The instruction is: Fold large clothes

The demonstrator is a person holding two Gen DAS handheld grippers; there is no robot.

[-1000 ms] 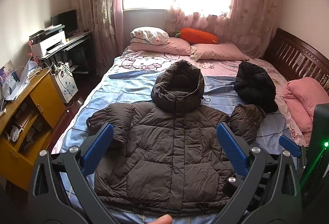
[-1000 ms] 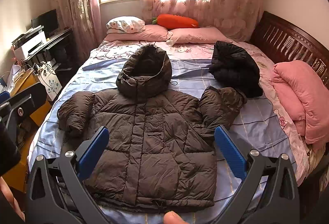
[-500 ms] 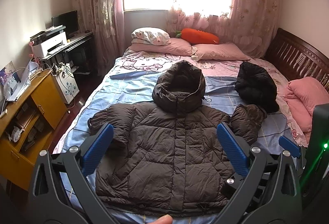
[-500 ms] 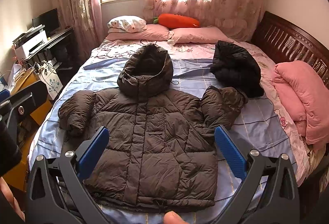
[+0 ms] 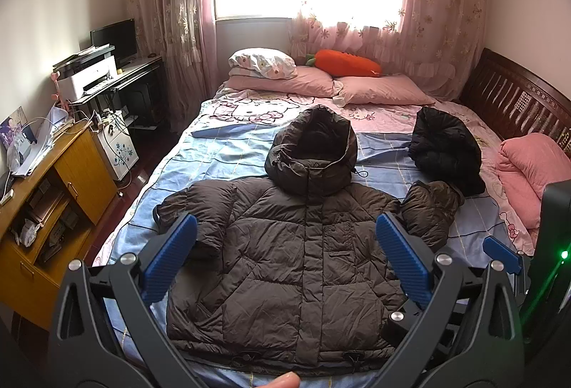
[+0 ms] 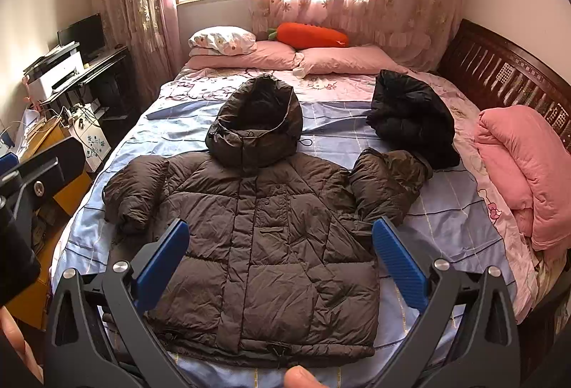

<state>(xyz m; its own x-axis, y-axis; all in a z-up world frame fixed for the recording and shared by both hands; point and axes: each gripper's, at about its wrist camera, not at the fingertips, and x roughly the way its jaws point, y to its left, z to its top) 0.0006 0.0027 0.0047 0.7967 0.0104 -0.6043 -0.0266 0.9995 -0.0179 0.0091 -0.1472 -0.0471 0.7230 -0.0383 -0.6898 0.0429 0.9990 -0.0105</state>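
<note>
A large brown hooded puffer jacket [image 5: 296, 263] lies flat, front up, on the blue-checked bed sheet [image 5: 221, 156], hood toward the pillows, both sleeves bent at its sides. It also shows in the right wrist view [image 6: 271, 245]. My left gripper [image 5: 285, 231] is open and empty, held above the jacket's lower half. My right gripper [image 6: 280, 238] is open and empty too, held above the hem area, apart from the cloth. Part of the right gripper [image 5: 499, 250] shows at the right edge of the left wrist view.
A black jacket [image 6: 410, 117] lies bundled at the right of the bed. A folded pink quilt [image 6: 524, 170] sits by the wooden headboard [image 6: 506, 77]. Pillows [image 6: 285, 54] and an orange carrot plush [image 6: 310, 35] lie at the far end. A yellow cabinet [image 5: 46, 209] and desk stand at the left.
Both views have shifted very slightly; the jacket sits marginally lower and rightward in view. Both grippers stay open and nothing on the bed has moved.
</note>
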